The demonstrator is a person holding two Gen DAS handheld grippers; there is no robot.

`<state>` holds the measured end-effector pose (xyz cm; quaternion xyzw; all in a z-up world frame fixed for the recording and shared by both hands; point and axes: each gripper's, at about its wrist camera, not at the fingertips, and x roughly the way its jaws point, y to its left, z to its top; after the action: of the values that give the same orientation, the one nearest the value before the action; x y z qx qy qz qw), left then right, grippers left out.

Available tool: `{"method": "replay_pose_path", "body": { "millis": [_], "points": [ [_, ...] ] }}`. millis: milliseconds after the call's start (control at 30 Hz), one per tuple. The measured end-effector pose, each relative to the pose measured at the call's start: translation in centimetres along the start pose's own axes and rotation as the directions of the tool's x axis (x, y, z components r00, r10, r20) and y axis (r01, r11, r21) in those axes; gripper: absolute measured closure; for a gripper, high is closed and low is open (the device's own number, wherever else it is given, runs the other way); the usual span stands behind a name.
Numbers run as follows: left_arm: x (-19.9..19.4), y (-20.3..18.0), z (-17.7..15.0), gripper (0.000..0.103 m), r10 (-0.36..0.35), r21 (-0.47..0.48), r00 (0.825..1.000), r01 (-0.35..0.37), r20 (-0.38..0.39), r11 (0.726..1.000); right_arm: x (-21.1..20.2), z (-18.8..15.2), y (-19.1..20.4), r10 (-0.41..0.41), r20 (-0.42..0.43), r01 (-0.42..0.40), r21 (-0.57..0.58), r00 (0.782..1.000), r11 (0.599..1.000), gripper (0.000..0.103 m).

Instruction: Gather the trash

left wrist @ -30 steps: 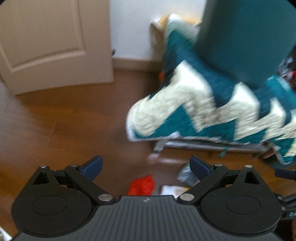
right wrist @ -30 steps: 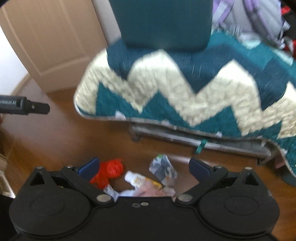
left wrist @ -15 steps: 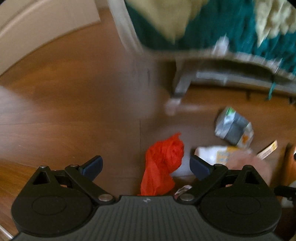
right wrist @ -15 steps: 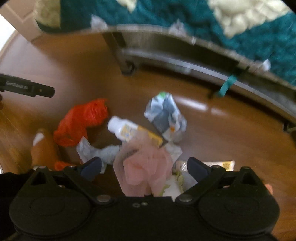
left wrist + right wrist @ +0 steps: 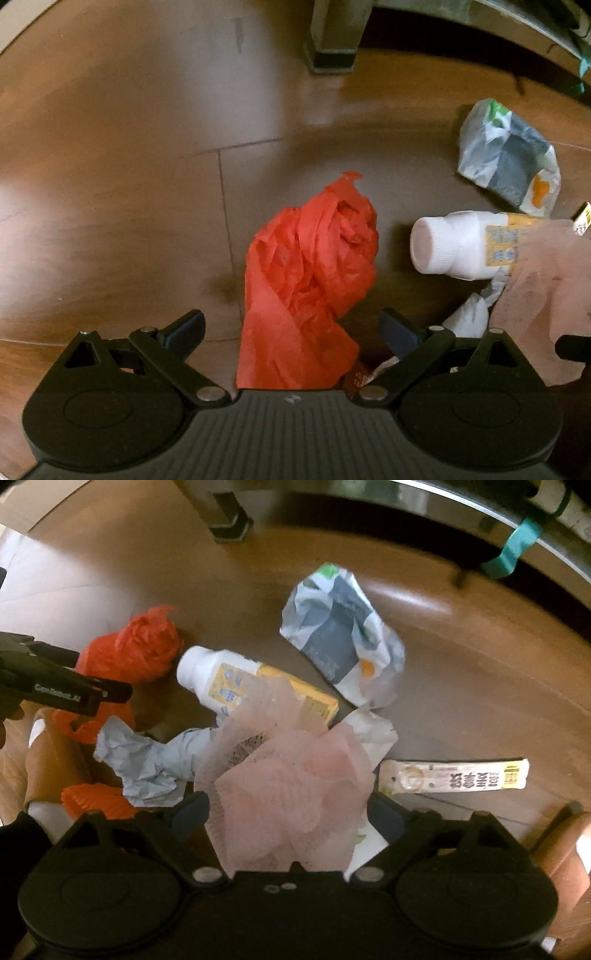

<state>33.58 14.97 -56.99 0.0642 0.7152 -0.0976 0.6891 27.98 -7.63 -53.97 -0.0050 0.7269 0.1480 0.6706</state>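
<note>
My left tool (image 5: 291, 328) hangs wide over the red bag (image 5: 306, 280) on the floor (image 5: 110, 184) — its long axis runs away from me. My right tool (image 5: 288, 812), jaws just narrowing but not gripping, straddles the pink mesh (image 5: 288, 794). Whatever lies beneath the mesh is hidden.

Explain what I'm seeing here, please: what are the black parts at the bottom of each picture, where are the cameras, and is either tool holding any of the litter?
Each picture comes from a camera on a hand-held two-finger gripper, looking along its fingers down at a wooden floor. The left gripper stands open over a crumpled red bag. The right gripper straddles a pink mesh puff; its jaws have just been closing, but nothing looks squeezed yet. Also on the floor: a white bottle, a grey-and-white packet, crumpled grey paper and a long wrapper. Nothing is held.
</note>
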Motion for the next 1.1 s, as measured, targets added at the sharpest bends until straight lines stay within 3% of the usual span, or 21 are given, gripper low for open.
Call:
{"method": "replay_pose_path", "body": {
  "millis": [133,233,300,367,467,500,667,933,1100],
  "points": [
    [1.1,0.1,0.1,0.006,0.017,-0.002,1.000,-0.017,0.004,1.000,1.2,0.1,-0.3,0.003,-0.036,-0.003,0.006,0.999,1.000,0.023],
    [1.5,0.3,-0.2,0.032,0.002,-0.027,1.000,-0.002,-0.007,1.000,1.3,0.2,-0.5,0.003,-0.046,-0.002,0.021,0.999,1.000,0.035],
    [1.8,0.5,-0.2,0.057,-0.002,-0.035,1.000,0.002,-0.022,0.999,1.1,0.1,-0.7,0.009,-0.054,-0.007,0.030,0.998,1.000,0.045],
    [1.6,0.4,-0.4,0.066,-0.012,-0.041,1.000,0.012,-0.015,0.999,1.0,-0.1,-0.9,-0.001,-0.064,0.003,0.033,0.998,0.999,0.050],
    [1.1,0.4,-0.9,0.081,-0.037,-0.048,0.999,0.037,0.005,0.998,0.2,-0.5,-1.0,-0.018,-0.061,0.020,0.030,0.998,0.999,0.071],
    [0.8,0.3,-1.1,0.083,-0.035,-0.043,0.999,0.036,0.013,0.998,-0.2,-0.7,-1.1,-0.023,-0.055,0.025,0.032,0.998,0.999,0.078],
    [-1.4,-0.4,-1.9,0.089,-0.035,-0.015,0.998,0.036,0.047,0.999,-2.5,-1.8,-0.7,-0.032,-0.019,0.033,0.039,0.999,0.999,0.090],
    [-7.7,-0.4,-3.1,0.089,-0.031,0.009,0.991,0.030,0.130,1.000,-8.7,-3.2,0.7,-0.033,0.080,0.028,0.055,0.996,0.998,0.093],
    [-14.3,0.2,-3.8,0.089,-0.021,0.013,0.972,0.019,0.232,1.000,-13.9,-3.9,1.6,-0.020,0.183,0.012,0.047,0.983,0.999,0.093]
  ]
}}
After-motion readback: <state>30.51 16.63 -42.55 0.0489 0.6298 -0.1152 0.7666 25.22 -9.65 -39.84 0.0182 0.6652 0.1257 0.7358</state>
